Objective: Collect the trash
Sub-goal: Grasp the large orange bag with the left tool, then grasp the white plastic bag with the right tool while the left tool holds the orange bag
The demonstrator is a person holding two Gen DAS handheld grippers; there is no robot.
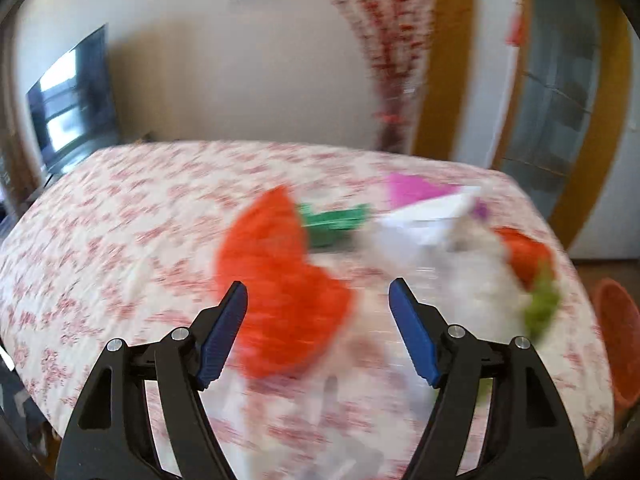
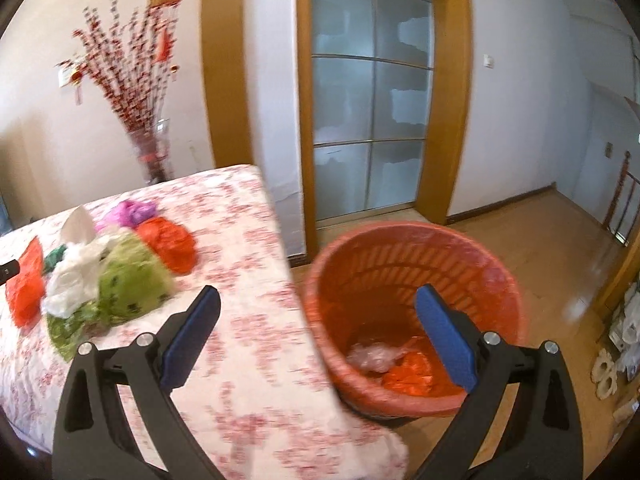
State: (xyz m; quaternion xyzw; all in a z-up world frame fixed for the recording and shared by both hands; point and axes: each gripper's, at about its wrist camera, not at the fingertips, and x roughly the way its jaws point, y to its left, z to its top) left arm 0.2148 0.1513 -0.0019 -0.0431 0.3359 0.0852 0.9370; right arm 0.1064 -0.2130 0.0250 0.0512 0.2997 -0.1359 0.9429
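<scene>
Crumpled plastic bags lie in a pile on the flowered tablecloth: a light green bag, a white bag, a red bag, a pink bag and a flat red bag. The left wrist view is blurred. There my left gripper is open just above the table, and a red bag lies beyond its fingertips, not gripped. The white bag is to its right. My right gripper is open and empty, straddling the table edge and the orange basket. The basket holds a clear bag and a red bag.
The basket stands on the wooden floor right against the table's right edge. A glass vase of red blossom branches stands behind the table. A frosted glass door is beyond the basket. A television stands at the far left.
</scene>
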